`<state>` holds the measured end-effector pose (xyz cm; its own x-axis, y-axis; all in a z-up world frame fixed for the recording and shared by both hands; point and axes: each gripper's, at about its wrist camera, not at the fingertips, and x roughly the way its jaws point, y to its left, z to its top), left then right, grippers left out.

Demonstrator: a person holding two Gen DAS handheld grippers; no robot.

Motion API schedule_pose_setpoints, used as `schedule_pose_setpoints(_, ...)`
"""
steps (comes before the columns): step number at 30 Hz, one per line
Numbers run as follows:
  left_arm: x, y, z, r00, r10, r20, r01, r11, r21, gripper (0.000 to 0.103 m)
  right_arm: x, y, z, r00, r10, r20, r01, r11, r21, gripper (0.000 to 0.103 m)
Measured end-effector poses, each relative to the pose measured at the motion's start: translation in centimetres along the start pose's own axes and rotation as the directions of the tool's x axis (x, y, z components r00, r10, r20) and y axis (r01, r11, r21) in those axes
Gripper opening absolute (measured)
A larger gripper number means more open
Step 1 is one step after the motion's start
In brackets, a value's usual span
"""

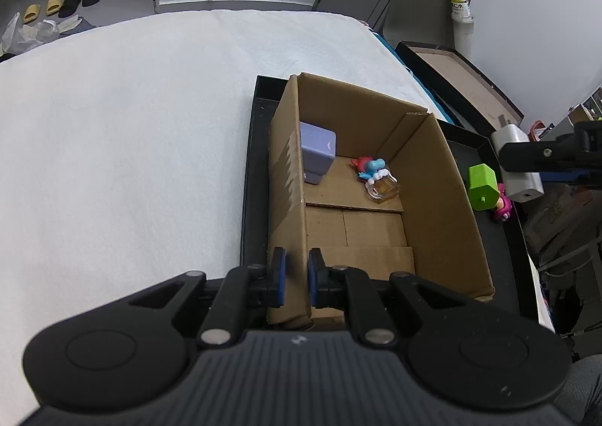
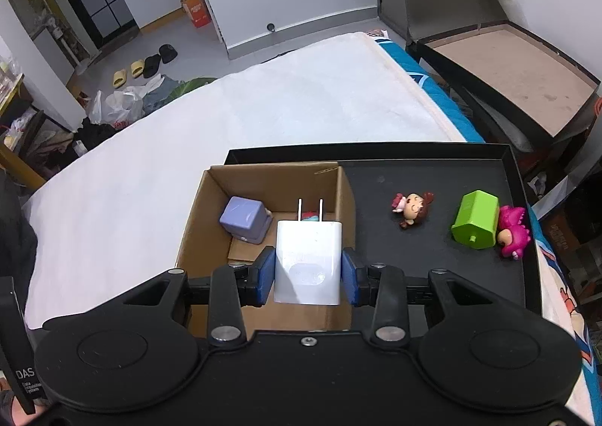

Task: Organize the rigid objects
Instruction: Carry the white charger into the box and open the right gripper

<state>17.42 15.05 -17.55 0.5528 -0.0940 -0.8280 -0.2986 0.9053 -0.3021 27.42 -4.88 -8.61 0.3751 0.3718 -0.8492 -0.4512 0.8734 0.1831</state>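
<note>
a bed under a white cover (image 1: 131, 117) fills the left and middle of both views; a shallow black tray (image 2: 432, 162) lies on it at lower right, with a patterned blue sheet (image 2: 425, 84) showing along the bed's right edge

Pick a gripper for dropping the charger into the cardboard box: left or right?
Right. The right gripper is already shut on the white charger and holds it over the cardboard box. The left gripper is clamped on the box's wall, apparently steadying it, so it should stay put.
</note>
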Motion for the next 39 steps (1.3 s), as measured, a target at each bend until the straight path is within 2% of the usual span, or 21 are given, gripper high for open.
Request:
schedule_pose_setpoints(19,0.0,0.3,0.1,1.000,-0.019,-0.003,0.019,1.000,-0.008,0.011,5.0,4.4,-0.2,0.995,0.055,-0.081,-0.054,0.998,0.011,0.037)
schedule_pose_setpoints(25,0.1,0.5,0.0,1.000,-0.022,-0.003,0.022,1.000,-0.009,0.012,5.9,5.8,0.3,0.994,0.083,-0.074,-0.082,0.997,0.014,0.038)
schedule_pose_setpoints(26,0.1,0.5,0.1,1.000,-0.023,-0.003,0.023,1.000,-0.010,0.011,6.2,6.0,0.3,0.993,0.090,-0.077,-0.089,0.996,0.017,0.039)
schedule_pose_setpoints(28,0.1,0.5,0.1,1.000,-0.022,-0.003,0.022,1.000,-0.010,0.011,6.9,6.0,0.4,0.989,0.102,-0.105,-0.098,0.994,0.043,0.057)
schedule_pose_setpoints(30,0.1,0.5,0.1,1.000,-0.023,0.001,0.023,1.000,-0.012,0.011,7.0,5.6,0.3,0.987,0.113,-0.111,-0.105,0.992,0.072,0.061)
schedule_pose_setpoints(33,0.1,0.7,0.0,1.000,-0.025,0.001,0.025,1.000,-0.018,0.011,6.1,4.7,0.2,0.990,0.106,-0.091,-0.100,0.992,0.072,0.072)
schedule_pose_setpoints(39,0.0,0.5,-0.1,1.000,-0.020,0.001,0.020,1.000,-0.014,0.011,3.5,1.1,0.3,0.995,0.093,-0.042,-0.088,0.990,0.114,0.079)
